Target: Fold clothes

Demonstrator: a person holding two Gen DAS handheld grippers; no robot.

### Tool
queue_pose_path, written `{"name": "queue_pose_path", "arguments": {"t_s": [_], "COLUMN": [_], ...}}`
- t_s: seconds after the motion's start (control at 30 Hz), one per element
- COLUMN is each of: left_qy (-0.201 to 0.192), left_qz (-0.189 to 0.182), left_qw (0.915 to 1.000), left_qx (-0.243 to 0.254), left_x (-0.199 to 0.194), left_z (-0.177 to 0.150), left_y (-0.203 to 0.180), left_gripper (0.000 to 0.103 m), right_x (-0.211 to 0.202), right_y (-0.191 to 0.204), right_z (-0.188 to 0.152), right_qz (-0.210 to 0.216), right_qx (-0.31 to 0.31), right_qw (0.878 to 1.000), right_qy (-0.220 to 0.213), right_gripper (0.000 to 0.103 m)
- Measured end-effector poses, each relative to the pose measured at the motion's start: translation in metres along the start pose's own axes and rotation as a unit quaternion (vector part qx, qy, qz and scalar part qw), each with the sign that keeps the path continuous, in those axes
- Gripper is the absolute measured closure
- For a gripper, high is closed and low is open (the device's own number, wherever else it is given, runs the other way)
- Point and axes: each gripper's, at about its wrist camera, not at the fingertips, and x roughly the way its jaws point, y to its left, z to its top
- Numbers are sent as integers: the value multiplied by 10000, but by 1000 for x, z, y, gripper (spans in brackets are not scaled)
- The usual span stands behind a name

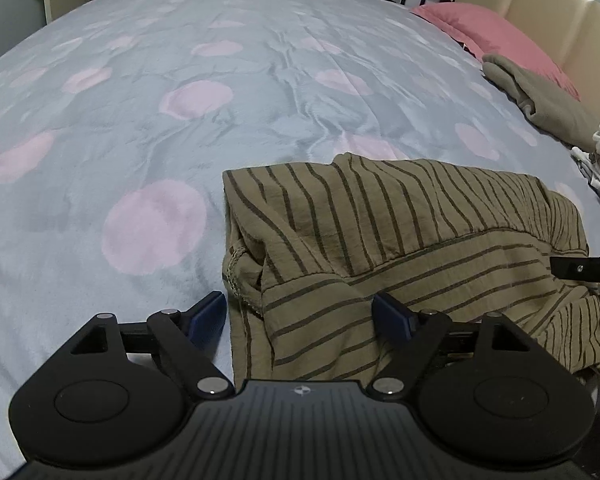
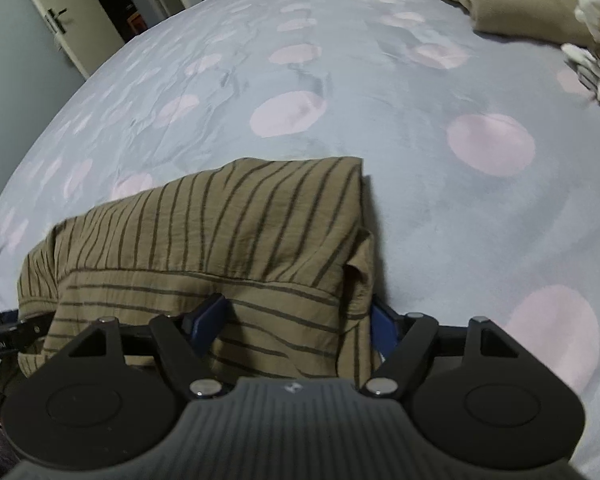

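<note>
Both jaws are held wide apart, the left gripper [image 1: 299,316] straddling the near left edge and the right gripper [image 2: 300,316] the near right edge of the striped olive garment [image 1: 400,248], which is bunched on the spotted grey bedsheet [image 1: 140,120].

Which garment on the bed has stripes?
The striped olive garment between the open left gripper and right gripper; the folded garment near the pink pillow is plain.

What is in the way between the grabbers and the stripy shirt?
Nothing visible. The left gripper has its jaws open right at the striped garment, spanning its near left edge. The right gripper is open over the cloth's near right edge. Only bedsheet lies around it.
</note>
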Motion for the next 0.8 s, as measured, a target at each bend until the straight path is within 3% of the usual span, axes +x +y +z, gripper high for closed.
{"name": "queue_pose_path", "arguments": {"t_s": [0.1, 0.23, 0.37, 0.4, 0.53, 0.8], "left_qy": [-67, -171, -247, -258, -420, -903], "left_qz": [-2, -79, -182, -234, -260, -297], "left_qw": [9999, 9993, 9992, 9992, 9986, 9945], "left_qx": [147, 331, 267, 196, 174, 433], "left_x": [-1, -5, -10, -12, -24, -62], "left_z": [-1, -2, 0, 0, 2, 12], "left_y": [-4, -10, -7, -5, -4, -17], "left_gripper": [30, 52, 81, 83, 90, 92], "right_x": [1, -1, -9, -12, -24, -63], "right_y": [4, 3, 3, 4, 5, 11], "right_z": [-1, -1, -1, -1, -2, 2], "right_qz": [24, 83, 166, 190, 285, 541], "right_qx": [-113, -58, -20, -25, -45, -49], "right_qw": [9999, 9999, 9996, 9994, 9984, 9929], "right_qy": [-30, -70, -220, -274, -496, -1056], "right_gripper": [39, 52, 85, 89, 91, 92]}}
